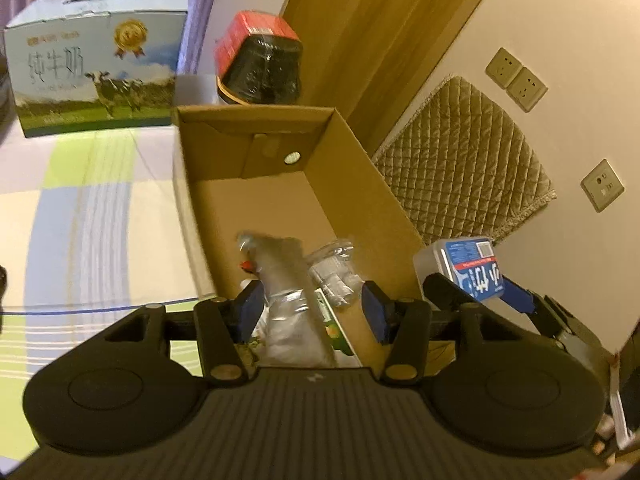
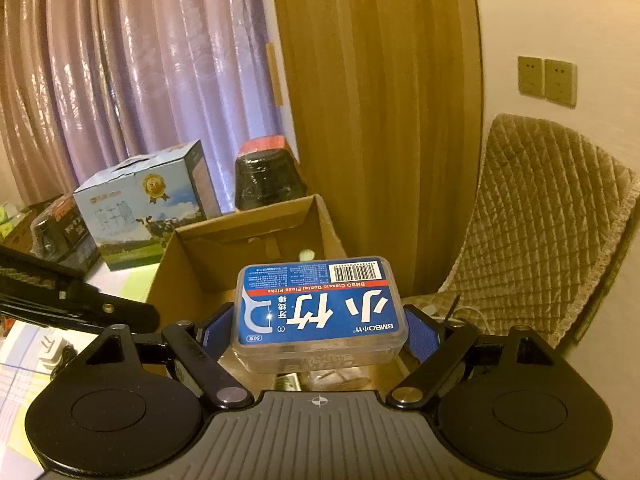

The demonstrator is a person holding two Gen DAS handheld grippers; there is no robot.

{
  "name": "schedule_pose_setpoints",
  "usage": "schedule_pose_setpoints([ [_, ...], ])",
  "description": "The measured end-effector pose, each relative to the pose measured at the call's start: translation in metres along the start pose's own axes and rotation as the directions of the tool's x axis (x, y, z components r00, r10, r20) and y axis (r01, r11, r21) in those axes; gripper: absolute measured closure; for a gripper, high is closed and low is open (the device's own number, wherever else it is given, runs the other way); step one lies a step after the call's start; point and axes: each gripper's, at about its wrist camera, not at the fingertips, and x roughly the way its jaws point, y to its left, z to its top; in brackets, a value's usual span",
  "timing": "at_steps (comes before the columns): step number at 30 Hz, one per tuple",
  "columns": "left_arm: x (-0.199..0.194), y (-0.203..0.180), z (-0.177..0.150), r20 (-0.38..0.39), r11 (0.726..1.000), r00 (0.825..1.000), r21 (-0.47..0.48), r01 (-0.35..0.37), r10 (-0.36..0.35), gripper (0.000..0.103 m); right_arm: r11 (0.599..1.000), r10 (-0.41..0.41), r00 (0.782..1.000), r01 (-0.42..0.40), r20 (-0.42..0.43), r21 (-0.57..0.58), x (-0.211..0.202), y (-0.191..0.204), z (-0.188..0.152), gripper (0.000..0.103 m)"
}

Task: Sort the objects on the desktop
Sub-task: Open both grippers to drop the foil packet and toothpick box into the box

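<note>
While the right gripper [image 2: 320, 330] has its jaws pinching a clear dental floss box [image 2: 320, 308] by its two short ends, blue label upward, the box hangs above the near end of an open cardboard carton [image 2: 248, 240]. From the left wrist view, the left gripper [image 1: 314, 306] holds its jaws spread, nothing between the blue pads, poised over that carton's near end. Below them lie a crinkled clear plastic bag [image 1: 288, 280], a smaller clear packet [image 1: 334, 276] and a green-edged pack [image 1: 336, 330], all inside the carton. Left of the carton, the tabletop [image 1: 80, 208] wears a striped green, blue and white cloth. Behind stand a blue milk case [image 1: 96, 64] and a black jar with a red lid [image 1: 260, 60]. A quilted chair [image 2: 540, 232] sits to the right.
</note>
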Motion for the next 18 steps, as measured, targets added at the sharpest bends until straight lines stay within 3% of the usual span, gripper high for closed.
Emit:
schedule_pose_setpoints([
  [7,-0.023,0.015,-0.012,0.026,1.000,0.999,0.005,-0.020,0.020,0.054,0.999,0.051,0.998,-0.051,-0.026,0.004,0.009,0.013,-0.002,0.019],
  [18,-0.059,0.049,-0.043,0.058,0.998,0.996,-0.001,-0.065,0.065,0.048,0.999,0.029,1.000,-0.028,-0.010,0.044,-0.018,0.013,-0.015,0.014],
])
